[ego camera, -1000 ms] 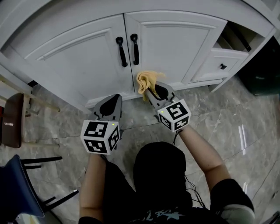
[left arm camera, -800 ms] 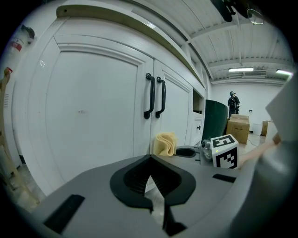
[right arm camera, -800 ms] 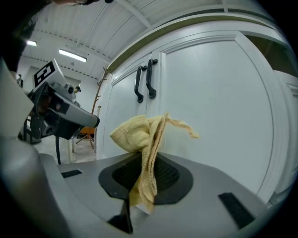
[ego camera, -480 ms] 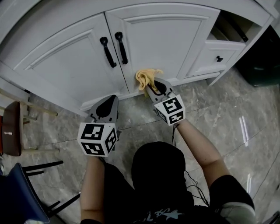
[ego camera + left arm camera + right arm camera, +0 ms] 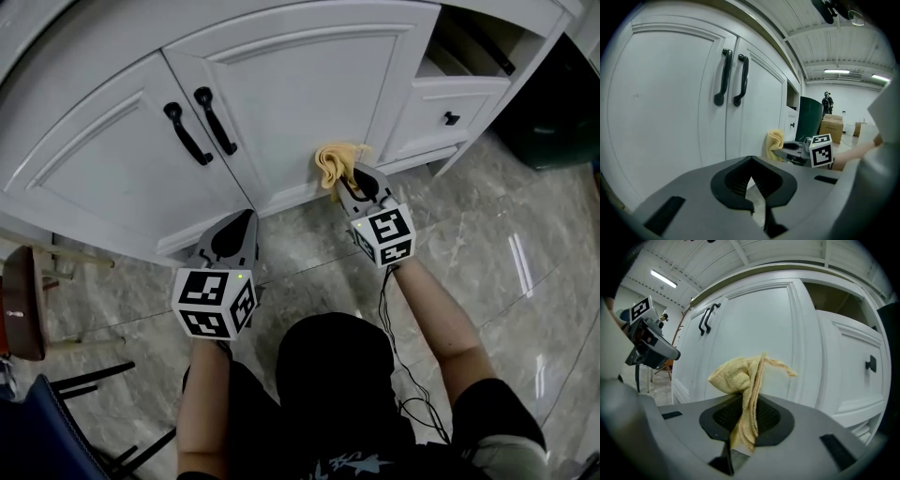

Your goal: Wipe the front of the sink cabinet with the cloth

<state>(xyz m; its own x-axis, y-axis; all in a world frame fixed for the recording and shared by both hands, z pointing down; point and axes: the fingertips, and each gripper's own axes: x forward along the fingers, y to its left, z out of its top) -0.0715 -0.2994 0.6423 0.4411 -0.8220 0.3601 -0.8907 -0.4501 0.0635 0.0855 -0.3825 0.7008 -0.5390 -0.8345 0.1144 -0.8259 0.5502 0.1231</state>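
The right gripper (image 5: 349,186) pinches the yellow cloth (image 5: 333,161) tight in its fingers, near the middle of the frame, right by the bottom of the white cabinet door (image 5: 309,84). The left gripper (image 5: 244,223), lower left, has its fingers closed on nothing, above the floor (image 5: 487,234).

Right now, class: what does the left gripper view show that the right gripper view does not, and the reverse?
Left only: the left tongs, shut and empty, the right gripper's marker cube, a green bin. Right only: the left gripper's marker cube, the right tongs seen from inside, shut on the cloth. Both: the cloth, white cabinet doors, black handles.
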